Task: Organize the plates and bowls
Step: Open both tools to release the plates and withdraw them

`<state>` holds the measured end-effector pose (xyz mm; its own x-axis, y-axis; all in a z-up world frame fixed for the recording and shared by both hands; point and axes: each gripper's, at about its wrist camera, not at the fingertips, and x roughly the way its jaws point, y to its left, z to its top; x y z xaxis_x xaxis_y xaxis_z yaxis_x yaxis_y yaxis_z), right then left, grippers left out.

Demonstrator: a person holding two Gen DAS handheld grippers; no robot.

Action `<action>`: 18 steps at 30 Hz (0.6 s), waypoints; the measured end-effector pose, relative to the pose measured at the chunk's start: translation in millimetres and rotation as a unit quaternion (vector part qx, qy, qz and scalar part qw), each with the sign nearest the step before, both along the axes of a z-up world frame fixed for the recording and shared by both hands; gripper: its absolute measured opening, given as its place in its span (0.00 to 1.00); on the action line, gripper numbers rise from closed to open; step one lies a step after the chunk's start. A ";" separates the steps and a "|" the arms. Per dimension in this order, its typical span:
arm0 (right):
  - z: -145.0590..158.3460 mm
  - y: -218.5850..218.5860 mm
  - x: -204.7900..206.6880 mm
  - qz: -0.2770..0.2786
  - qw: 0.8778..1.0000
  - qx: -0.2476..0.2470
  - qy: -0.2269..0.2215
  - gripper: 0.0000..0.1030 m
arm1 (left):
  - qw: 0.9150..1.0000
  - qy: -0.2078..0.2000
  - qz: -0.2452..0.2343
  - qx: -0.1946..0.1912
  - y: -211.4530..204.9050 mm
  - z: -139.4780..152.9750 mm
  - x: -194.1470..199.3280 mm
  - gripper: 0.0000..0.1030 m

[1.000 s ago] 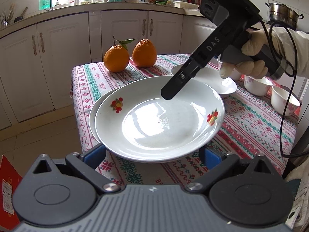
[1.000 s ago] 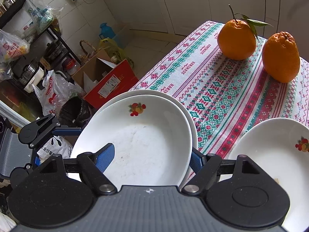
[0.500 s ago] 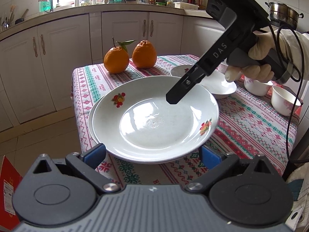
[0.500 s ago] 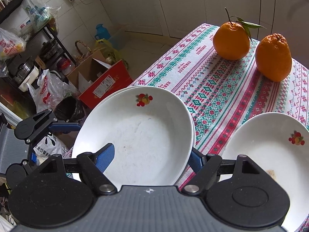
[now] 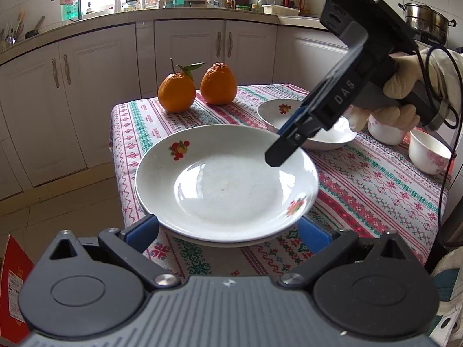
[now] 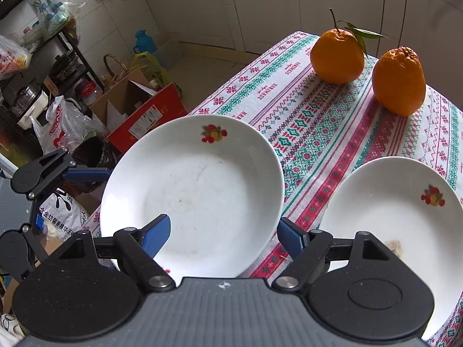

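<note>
The left hand-held gripper [image 5: 228, 228], fingers spread, is sitting before the stacked plates [image 5: 225, 185] at the counter's [image 5: 376, 190] near corner. The right hand-held gripper [image 6: 224, 232], also spread, is hovering over them, a third plate [image 6: 399, 211] and two oranges [image 5: 196, 91] lying beyond.

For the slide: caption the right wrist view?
Open right gripper over stacked plates; third plate and two oranges beyond.

— How do your grippers stand?
— Your left gripper [image 5: 228, 228] is level, its blue fingers [image 5: 143, 228] spread wide. Your right gripper [image 6: 224, 235] tilts downward in your gloved right hand [image 5: 402, 95], jaws parted too.
</note>
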<state>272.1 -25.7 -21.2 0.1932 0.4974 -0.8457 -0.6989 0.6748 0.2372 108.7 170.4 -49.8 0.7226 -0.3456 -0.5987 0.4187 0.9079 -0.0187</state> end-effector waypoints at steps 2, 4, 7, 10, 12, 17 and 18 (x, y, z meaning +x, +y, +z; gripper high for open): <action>1.4 -0.6 -7.0 0.003 1.000 -0.005 -0.011 0.84 | 1.000 0.000 0.000 -0.005 0.6 2.0 -1.7 0.99; 4.0 -3.6 -15.5 0.002 1.000 -0.003 -0.021 0.88 | 1.000 -0.005 0.003 -0.003 -1.1 4.3 -4.8 0.99; 10.2 -11.7 -28.7 -0.010 0.999 0.000 -0.041 0.95 | 1.000 -0.010 0.008 -0.006 -3.5 8.4 -9.1 0.99; 17.6 -25.2 -45.2 -0.032 0.997 0.009 -0.068 0.98 | 1.000 -0.019 0.014 -0.007 -8.9 14.4 -14.9 0.99; 21.2 -35.2 -59.2 -0.049 0.994 0.010 -0.094 1.00 | 0.999 -0.025 0.018 -0.008 -12.9 18.3 -18.7 0.99; 18.0 -61.6 -91.1 -0.097 0.985 -0.004 -0.140 1.00 | 0.999 -0.029 0.015 -0.019 -24.6 26.2 -26.8 0.99; 15.5 -67.0 -95.3 -0.107 0.984 -0.006 -0.143 1.00 | 0.999 -0.030 0.014 -0.021 -27.6 27.5 -28.4 0.99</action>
<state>176.8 -92.7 -5.7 0.5229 0.4097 -0.7475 -0.5770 0.8156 0.0434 80.3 142.8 -22.3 0.7660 -0.3486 -0.5401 0.3953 0.9180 -0.0319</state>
